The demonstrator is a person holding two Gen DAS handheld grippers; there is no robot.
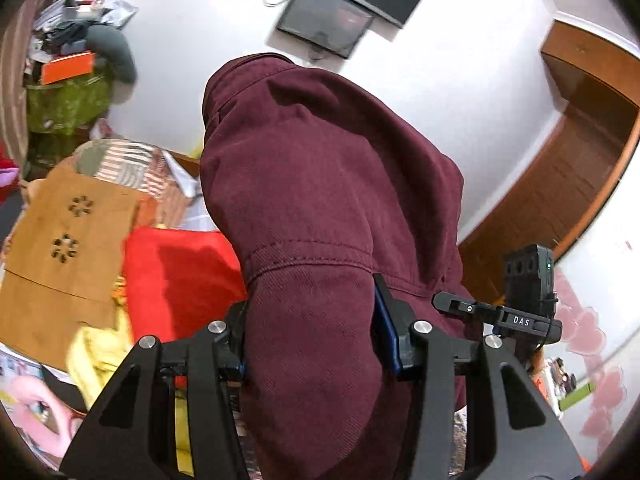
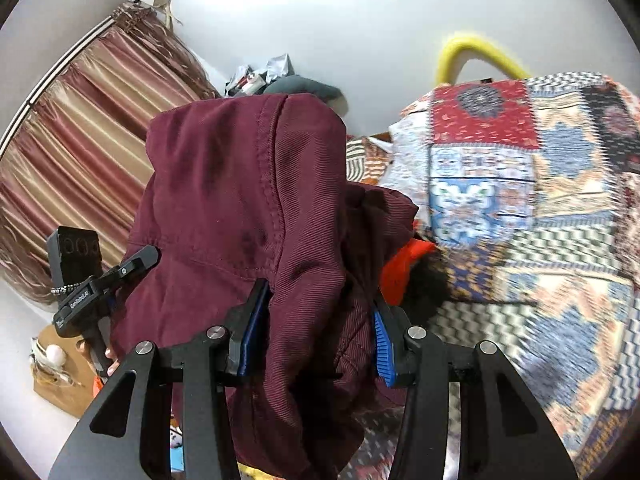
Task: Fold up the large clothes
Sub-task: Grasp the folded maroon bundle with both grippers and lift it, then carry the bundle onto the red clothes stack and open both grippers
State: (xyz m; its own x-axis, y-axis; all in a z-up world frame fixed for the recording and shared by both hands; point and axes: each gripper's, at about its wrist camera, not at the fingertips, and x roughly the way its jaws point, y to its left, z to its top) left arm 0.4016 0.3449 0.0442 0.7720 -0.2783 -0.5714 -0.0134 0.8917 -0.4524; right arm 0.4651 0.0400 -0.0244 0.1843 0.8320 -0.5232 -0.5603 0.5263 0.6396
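Lift stage of the fold: I have the maroon garment [image 1: 320,184], a heavy twill piece with stitched seams, raised in the air between both claws, well above the bed.

On the left, the left gripper [image 1: 310,332] is clenched on a thick bunch of the maroon cloth, which fills the gap between its blue pads [image 1: 386,328] and rises past the lens in front of the white wall. Beside it lie a red cloth [image 1: 180,268], a brown cardboard sheet [image 1: 68,240] with flower-shaped cut-outs and something yellow [image 1: 96,356] lower down; a dark wall screen [image 1: 324,20] hangs above.

On the right, the right gripper [image 2: 318,320] likewise grasps a gathered fold of the same garment, cloth packed between its pads. Striped curtains [image 2: 92,120] stand off to one side, the patchwork quilt [image 2: 520,200] spreads over the bed to the other, and a scrap of orange fabric [image 2: 404,268] shows just behind the hanging cloth.

My reading: the piece is picked up but still bunched, so no fold is made yet. The next move calls for drawing the two claws apart to pull the cloth taut, then lowering it flat onto the quilt, clear of the other clothes.
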